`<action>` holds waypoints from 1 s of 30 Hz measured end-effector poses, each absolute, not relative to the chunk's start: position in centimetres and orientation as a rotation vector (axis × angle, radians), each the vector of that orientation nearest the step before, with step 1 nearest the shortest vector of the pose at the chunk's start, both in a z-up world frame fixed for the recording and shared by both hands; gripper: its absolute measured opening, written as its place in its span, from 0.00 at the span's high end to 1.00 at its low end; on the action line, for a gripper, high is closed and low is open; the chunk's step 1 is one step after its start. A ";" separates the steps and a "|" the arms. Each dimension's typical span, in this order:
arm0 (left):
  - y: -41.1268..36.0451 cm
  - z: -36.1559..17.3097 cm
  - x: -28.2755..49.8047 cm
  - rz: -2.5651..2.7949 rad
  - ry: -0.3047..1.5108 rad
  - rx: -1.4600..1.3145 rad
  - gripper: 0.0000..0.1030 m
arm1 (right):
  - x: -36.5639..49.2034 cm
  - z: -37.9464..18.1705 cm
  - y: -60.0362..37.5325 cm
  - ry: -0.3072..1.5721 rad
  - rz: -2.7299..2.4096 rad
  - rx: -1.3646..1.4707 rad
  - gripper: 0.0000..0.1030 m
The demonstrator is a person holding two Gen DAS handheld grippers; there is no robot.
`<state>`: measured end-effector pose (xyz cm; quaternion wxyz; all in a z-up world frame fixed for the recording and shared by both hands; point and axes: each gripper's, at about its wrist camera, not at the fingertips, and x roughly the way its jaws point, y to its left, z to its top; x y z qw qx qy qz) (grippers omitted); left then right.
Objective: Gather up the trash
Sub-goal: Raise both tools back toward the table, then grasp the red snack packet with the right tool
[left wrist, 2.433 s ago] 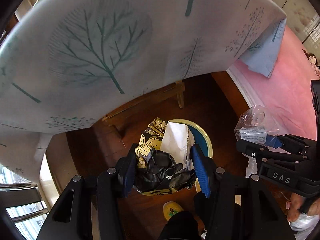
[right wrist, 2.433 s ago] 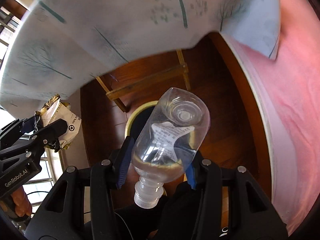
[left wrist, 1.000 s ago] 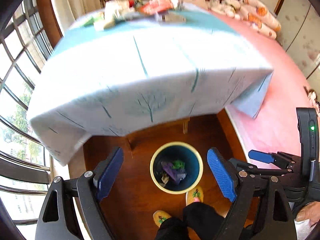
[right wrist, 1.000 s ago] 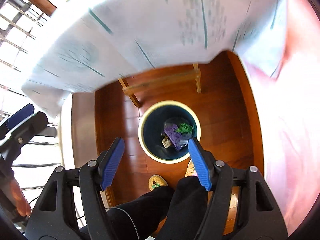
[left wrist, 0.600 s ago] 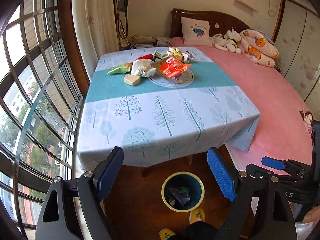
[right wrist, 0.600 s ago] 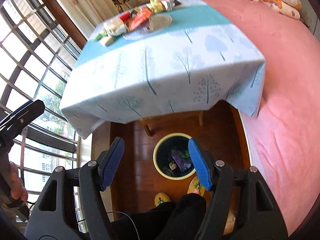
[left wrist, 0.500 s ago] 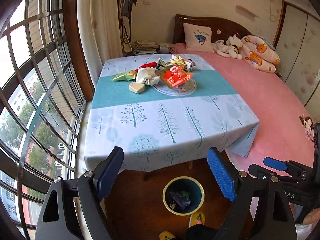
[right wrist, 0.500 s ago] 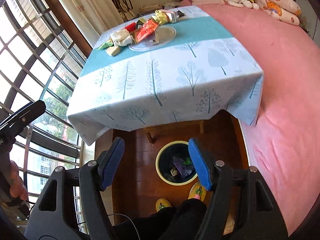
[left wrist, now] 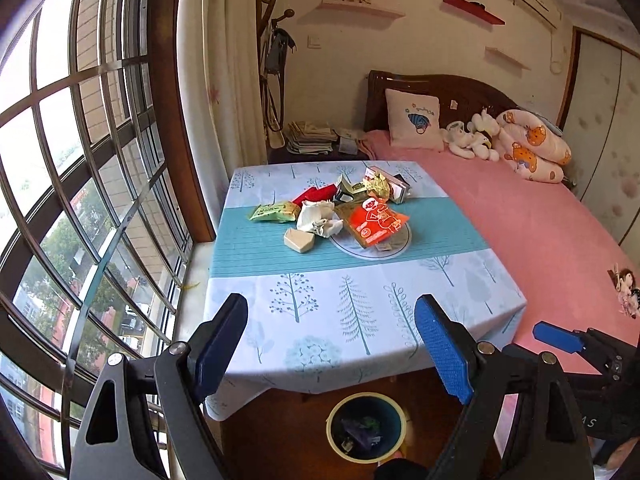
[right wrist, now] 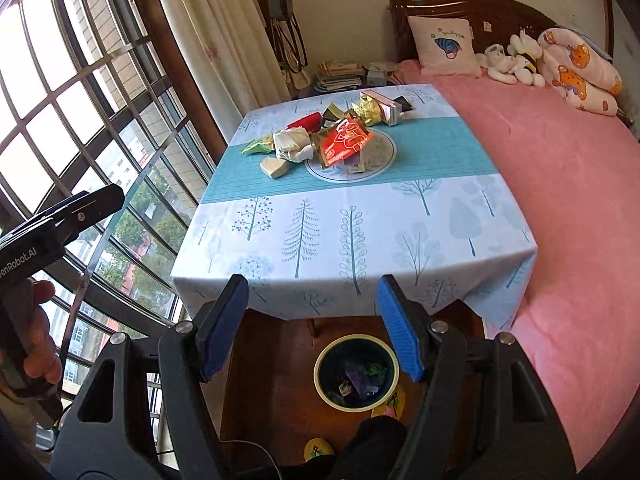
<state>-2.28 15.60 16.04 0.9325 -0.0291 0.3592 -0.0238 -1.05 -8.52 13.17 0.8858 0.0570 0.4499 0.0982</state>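
A heap of trash lies mid-table: an orange-red wrapper [left wrist: 376, 220] [right wrist: 344, 140], crumpled white paper [left wrist: 318, 218] [right wrist: 294, 144], a green packet [left wrist: 274, 212] [right wrist: 256, 145], a beige block [left wrist: 299, 241] [right wrist: 274, 168], a gold wrapper [left wrist: 376, 186] [right wrist: 366, 110]. On the floor under the table's near edge stands the blue bin [left wrist: 366, 432] [right wrist: 356, 372] with scraps inside. My left gripper [left wrist: 332, 344] and my right gripper [right wrist: 314, 320] both hover open and empty above the near edge, well short of the heap.
The table [left wrist: 360, 312] wears a tree-print cloth. A pink bed [left wrist: 540, 240] with a pillow and soft toys runs along its right side. Barred windows [left wrist: 80, 200] fill the left. Slippers and a dark trouser leg [right wrist: 376, 436] show by the bin.
Both grippers have risen from low over the bin to above the table's edge and tilted up. The tabletop and its trash have come into view. The jaws stayed open and empty.
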 end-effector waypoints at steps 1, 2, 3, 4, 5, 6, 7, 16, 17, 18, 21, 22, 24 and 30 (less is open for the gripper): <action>15.5 16.2 -1.6 -0.049 0.731 -0.059 0.17 | -0.2 13.1 -8.5 0.934 0.208 0.117 0.38; 15.4 16.4 -1.1 -0.048 0.726 -0.056 0.17 | 0.7 13.0 -8.5 0.934 0.213 0.117 0.38; 15.2 16.5 -0.3 -0.043 0.722 -0.051 0.17 | 1.7 12.8 -8.6 0.934 0.220 0.119 0.38; 15.0 16.4 0.5 -0.036 0.720 -0.044 0.17 | 2.8 12.7 -8.6 0.932 0.225 0.122 0.38; 14.8 16.3 1.3 -0.029 0.720 -0.039 0.17 | 3.9 12.5 -8.7 0.929 0.230 0.123 0.38; 14.6 16.1 2.1 -0.021 0.723 -0.036 0.17 | 5.1 12.0 -9.0 0.926 0.235 0.122 0.38; 14.5 15.9 3.0 -0.014 0.728 -0.036 0.17 | 6.5 11.7 -9.1 0.924 0.238 0.120 0.38; 12.6 9.6 15.5 0.079 0.855 -0.095 0.17 | 23.1 4.2 -12.3 1.033 0.284 0.197 0.38; 12.2 8.6 17.3 0.090 0.881 -0.107 0.17 | 25.0 3.0 -12.8 1.056 0.291 0.205 0.38; 11.9 7.5 19.0 0.097 0.906 -0.119 0.17 | 27.2 1.7 -13.1 1.082 0.297 0.214 0.38; 11.0 4.2 23.7 0.137 0.970 -0.133 0.20 | 32.3 -1.6 -14.2 1.135 0.320 0.242 0.38; 10.8 3.2 25.1 0.153 0.988 -0.140 0.21 | 34.0 -2.6 -14.4 1.152 0.330 0.248 0.38; 10.6 1.4 27.4 0.186 1.023 -0.160 0.21 | 36.9 -4.4 -14.6 1.180 0.354 0.261 0.38; 11.2 -1.9 32.2 0.258 1.080 -0.197 0.21 | 43.9 -7.9 -13.4 1.232 0.415 0.262 0.38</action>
